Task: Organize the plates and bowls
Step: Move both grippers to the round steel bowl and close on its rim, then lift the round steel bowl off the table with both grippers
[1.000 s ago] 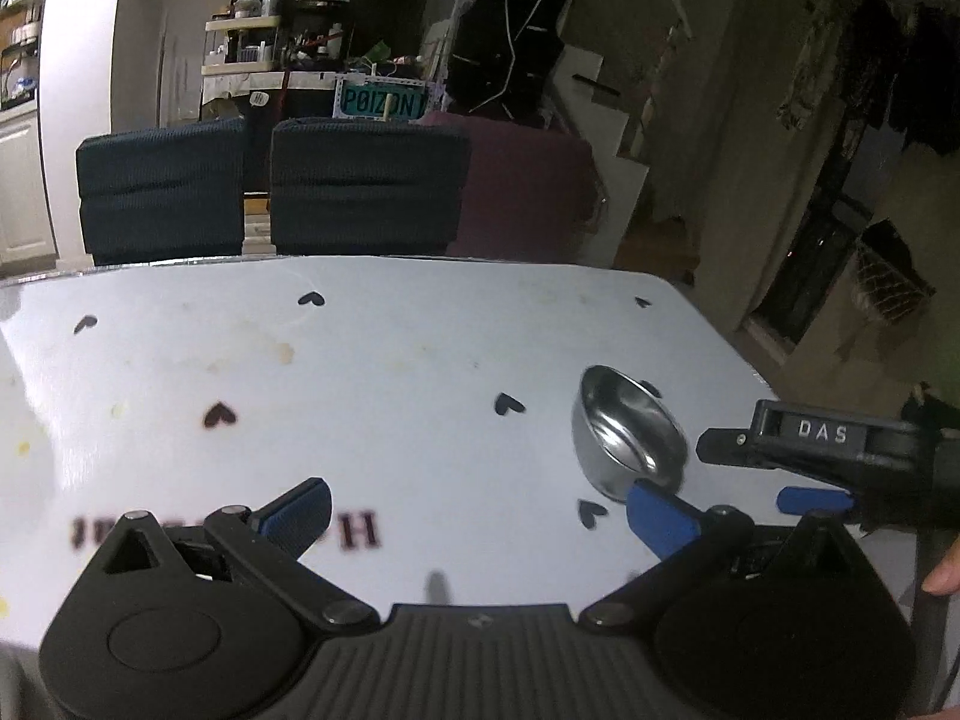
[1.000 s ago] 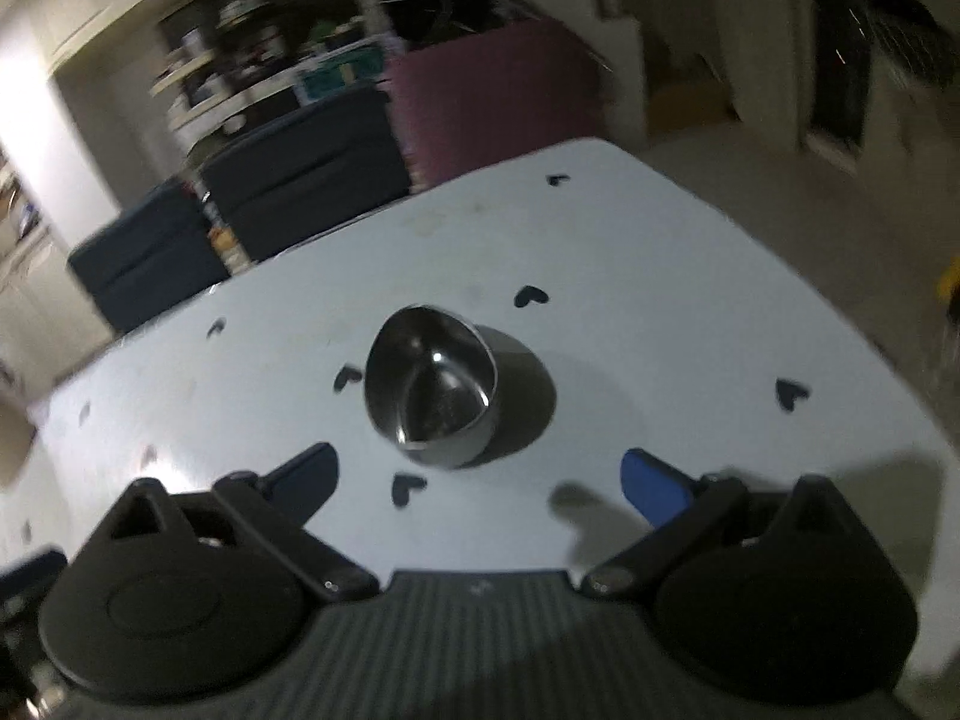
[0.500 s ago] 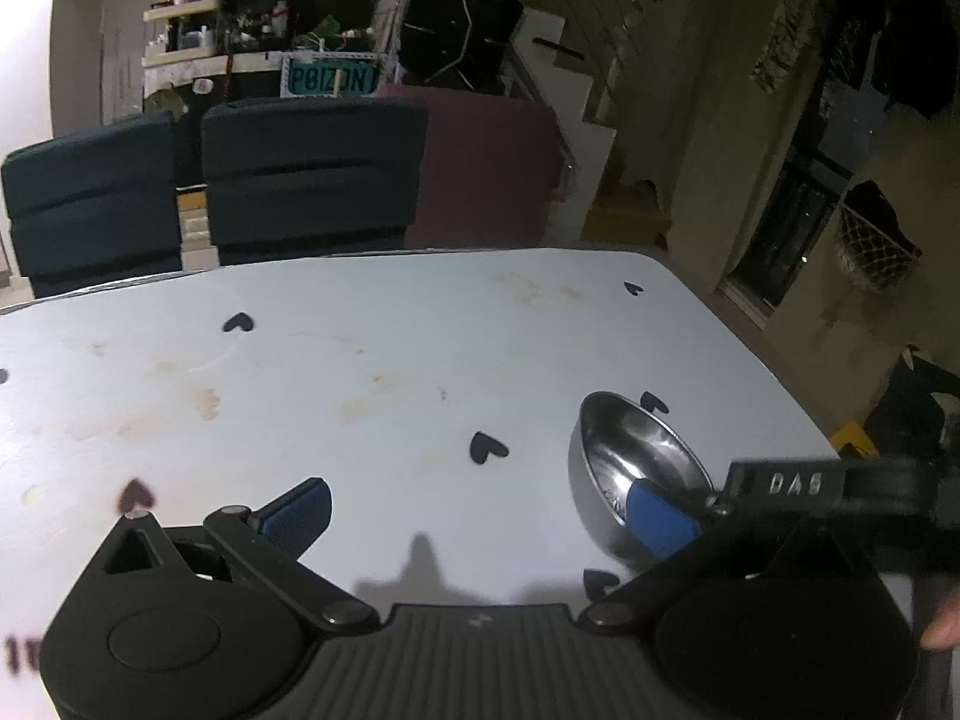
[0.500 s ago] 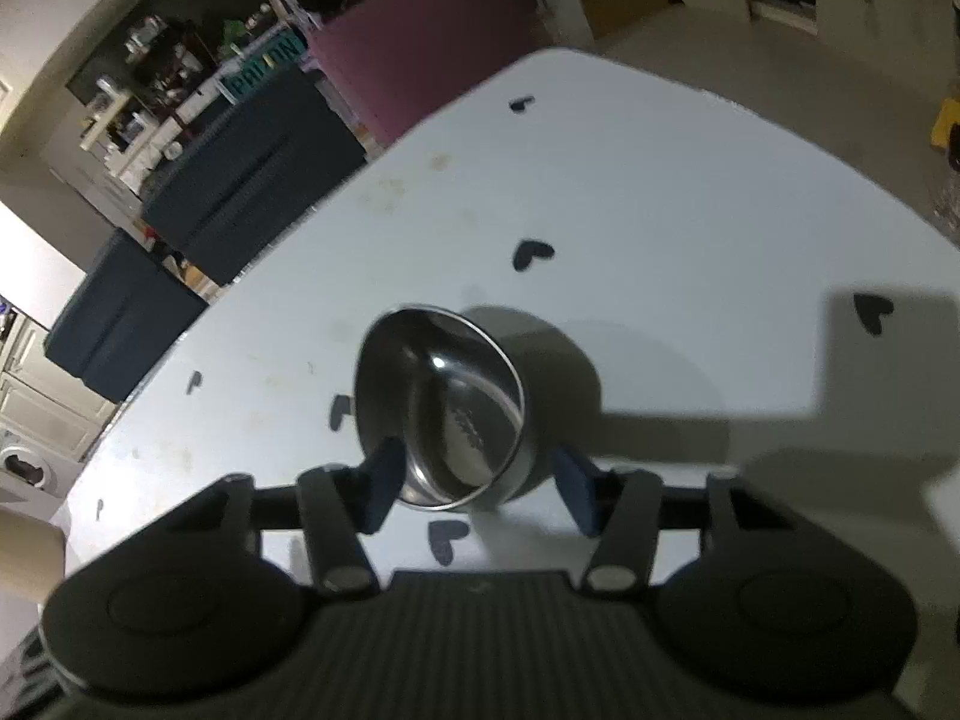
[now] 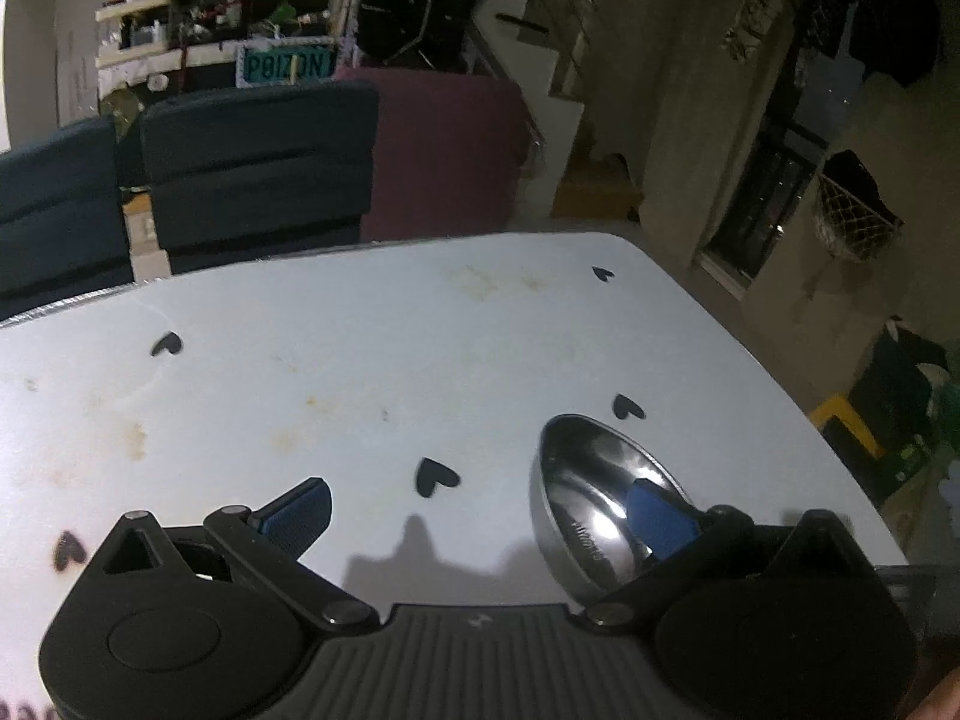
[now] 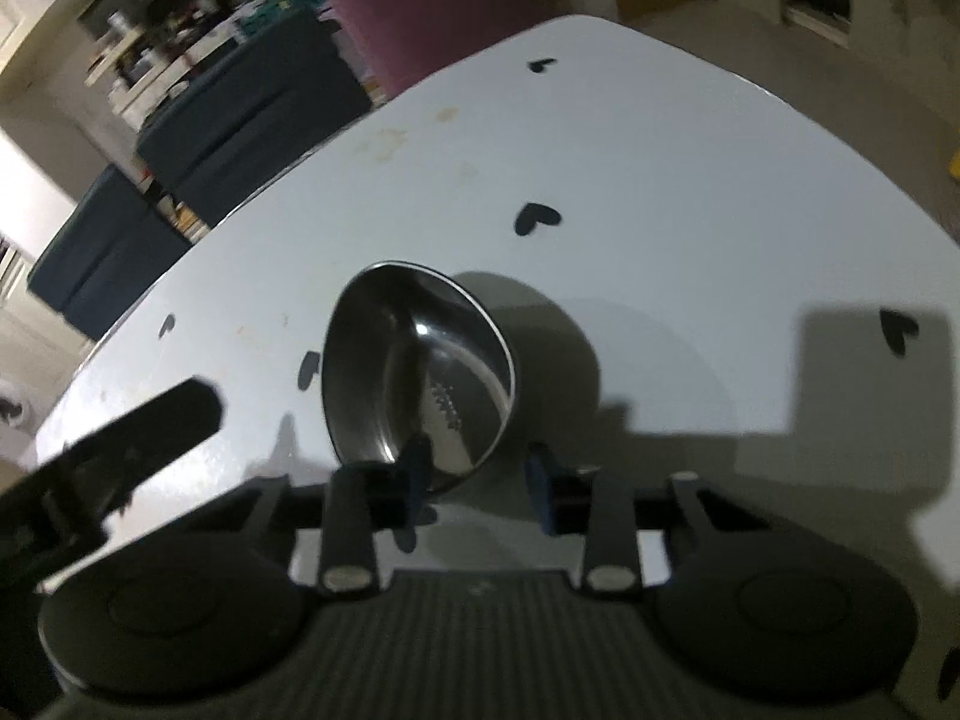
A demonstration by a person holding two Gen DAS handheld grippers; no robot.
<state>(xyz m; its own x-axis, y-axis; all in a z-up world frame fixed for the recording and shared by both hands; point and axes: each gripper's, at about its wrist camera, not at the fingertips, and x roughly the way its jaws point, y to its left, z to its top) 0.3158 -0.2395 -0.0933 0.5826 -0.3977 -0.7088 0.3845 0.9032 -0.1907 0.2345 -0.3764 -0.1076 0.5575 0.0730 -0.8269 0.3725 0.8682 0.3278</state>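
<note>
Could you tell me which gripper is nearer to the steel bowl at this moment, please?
Right. The right gripper straddles the near rim of the steel bowl, one pad inside, one outside, its jaws having just been closing. The left gripper is open beside it, one finger overlapping the bowl.

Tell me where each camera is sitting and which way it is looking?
Left wrist: sits on the left gripper, looking down along it across the white table at the steel bowl and dark chairs; its own open jaws show.
Right wrist: sits on the right gripper, looking steeply down at the bowl; its jaws, just closing, straddle the near rim. The left gripper shows at the left edge.
Shared: bowl, table, chairs.
</note>
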